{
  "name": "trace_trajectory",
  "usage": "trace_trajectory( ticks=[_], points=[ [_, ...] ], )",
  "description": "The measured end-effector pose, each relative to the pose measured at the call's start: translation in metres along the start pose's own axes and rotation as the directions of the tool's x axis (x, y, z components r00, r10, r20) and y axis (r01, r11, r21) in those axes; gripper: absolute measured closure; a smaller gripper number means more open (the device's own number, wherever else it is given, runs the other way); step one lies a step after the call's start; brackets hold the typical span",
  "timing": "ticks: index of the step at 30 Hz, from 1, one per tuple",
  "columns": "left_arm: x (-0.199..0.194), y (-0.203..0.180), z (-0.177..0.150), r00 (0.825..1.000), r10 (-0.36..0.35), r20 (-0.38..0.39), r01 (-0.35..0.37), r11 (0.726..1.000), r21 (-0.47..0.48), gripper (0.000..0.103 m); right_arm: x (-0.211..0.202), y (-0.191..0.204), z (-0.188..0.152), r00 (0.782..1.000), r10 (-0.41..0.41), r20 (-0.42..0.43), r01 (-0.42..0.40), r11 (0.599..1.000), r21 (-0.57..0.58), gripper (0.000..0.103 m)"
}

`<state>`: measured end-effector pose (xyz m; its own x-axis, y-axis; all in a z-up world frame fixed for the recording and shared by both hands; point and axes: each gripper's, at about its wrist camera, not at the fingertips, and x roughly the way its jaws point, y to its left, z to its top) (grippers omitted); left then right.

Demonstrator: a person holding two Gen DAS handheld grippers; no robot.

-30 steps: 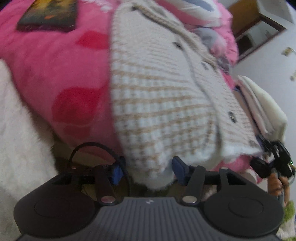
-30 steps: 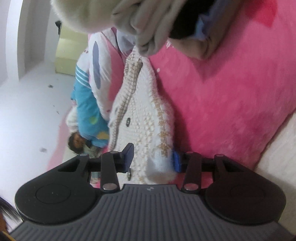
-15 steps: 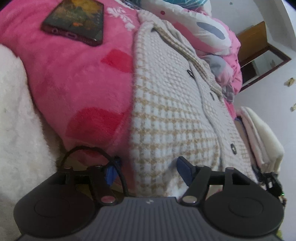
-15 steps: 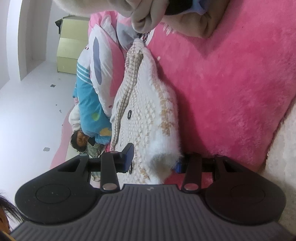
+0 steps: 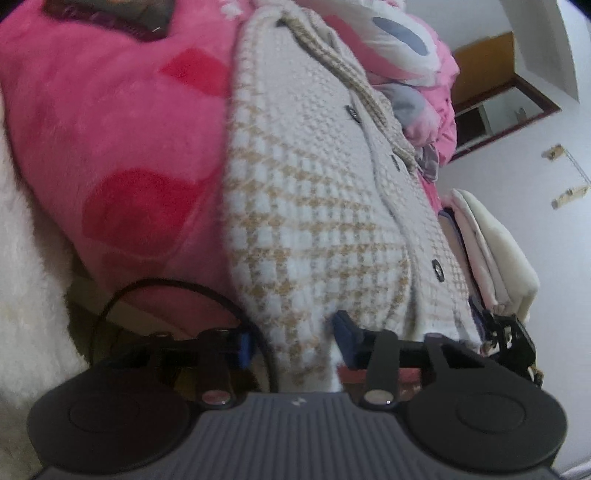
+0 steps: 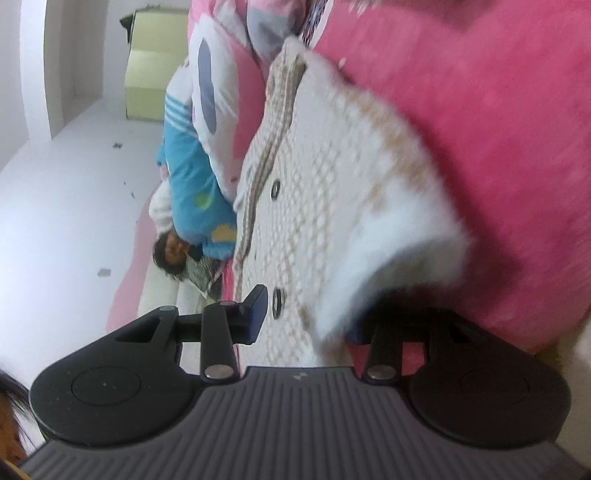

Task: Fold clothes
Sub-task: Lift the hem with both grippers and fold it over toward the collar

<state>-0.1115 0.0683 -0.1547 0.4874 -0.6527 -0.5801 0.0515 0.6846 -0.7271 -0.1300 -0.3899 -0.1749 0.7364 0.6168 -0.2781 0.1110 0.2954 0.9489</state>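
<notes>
I had the checked knit cardigan (image 5: pixel 317 206) spread front-up on the pink plush blanket (image 5: pixel 110 147), its near hem hanging toward me over the bed's edge, buttons running up the placket to my right. My left gripper (image 5: pixel 291 343) sat at that hem, and its jaws had just been closing, with a bunch of the fluffy hem between them. The blue pads (image 5: pixel 345 332) looked to be touching the knit on both sides, so I read it as a pinch on the hem, though blur kept me from swearing it was firm.

On the other side, my right gripper (image 6: pixel 306 317) straddled the opposite hem corner of the cardigan (image 6: pixel 332 192). The left pad (image 6: pixel 256 314) stood clear of the cloth beside a button, and the far pad was buried under the white fleecy lining, so I couldn't tell whether that one truly gripped; I judged it not yet clamped.

My thinking then: don't lift until both corners were held alike. I wanted each pad to bite through knit and lining together, not just the fuzz, or the lining would slide out. Then raise both hands level, keeping the hem taut between them, and carry it toward the collar. The phone (image 5: pixel 110 14) on the blanket near the shoulder was one thing to steer clear of.
</notes>
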Motion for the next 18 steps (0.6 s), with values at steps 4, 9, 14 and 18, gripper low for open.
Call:
trace_trajectory(
  ticks=[4,9,14,18],
  points=[
    [-0.004,-0.005,0.002,1.000,-0.016,0.018,0.015,1.000,0.027,0.087,0.010,0.004,-0.005,0.999,-0.005,-0.040,0.004,1.000,-0.012,0.072],
    [-0.013,-0.012,0.001,0.999,-0.012,0.048,0.010,0.999,0.041,0.091,0.017,0.012,-0.010,0.999,-0.006,-0.050,0.004,0.999,-0.043,0.091],
    [-0.046,-0.027,-0.002,0.988,-0.069,0.135,0.059,0.995,0.076,0.092,0.014,0.035,-0.013,0.999,0.027,-0.020,-0.029,0.993,-0.116,0.092],
    [-0.059,-0.043,0.009,0.977,-0.106,0.187,0.087,0.990,0.110,0.092,0.013,0.057,-0.010,0.999,0.042,-0.011,-0.043,0.982,-0.186,0.092]
  ],
)
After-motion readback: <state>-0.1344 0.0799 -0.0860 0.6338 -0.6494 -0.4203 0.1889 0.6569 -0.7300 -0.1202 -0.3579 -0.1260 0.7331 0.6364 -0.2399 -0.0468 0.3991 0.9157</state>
